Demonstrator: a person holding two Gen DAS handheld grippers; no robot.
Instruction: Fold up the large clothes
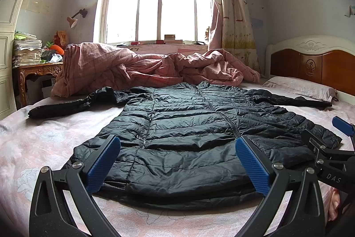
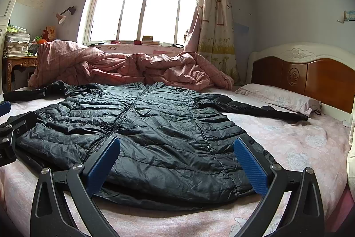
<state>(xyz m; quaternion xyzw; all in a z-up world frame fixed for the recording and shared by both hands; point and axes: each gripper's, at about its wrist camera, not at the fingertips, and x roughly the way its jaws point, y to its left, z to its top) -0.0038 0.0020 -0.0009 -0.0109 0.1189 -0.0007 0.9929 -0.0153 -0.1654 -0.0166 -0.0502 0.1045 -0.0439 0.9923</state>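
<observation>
Looking along our left gripper, we see its blue pads spread wide with nothing between them, hovering just above the hem of the black puffer jacket. Our right gripper is likewise wide open and empty, poised over the hem nearer the jacket's other corner. In the left wrist view the right gripper also shows at the far right edge, just beside the jacket's side.

We find the jacket spread flat, front up and zipped, on the pink floral bedsheet, hem toward us and collar away, both sleeves stretched out to the sides. Just beyond the collar a crumpled pink duvet is heaped across the bed, touching or nearly touching the jacket's top. The right sleeve cuff lies near a flat pink pillow that rests against the wooden headboard.

Behind the duvet we see a bright window with small items on its sill and a patterned curtain bunched at its right. On the left stands a carved side table carrying a tall stack of papers.
</observation>
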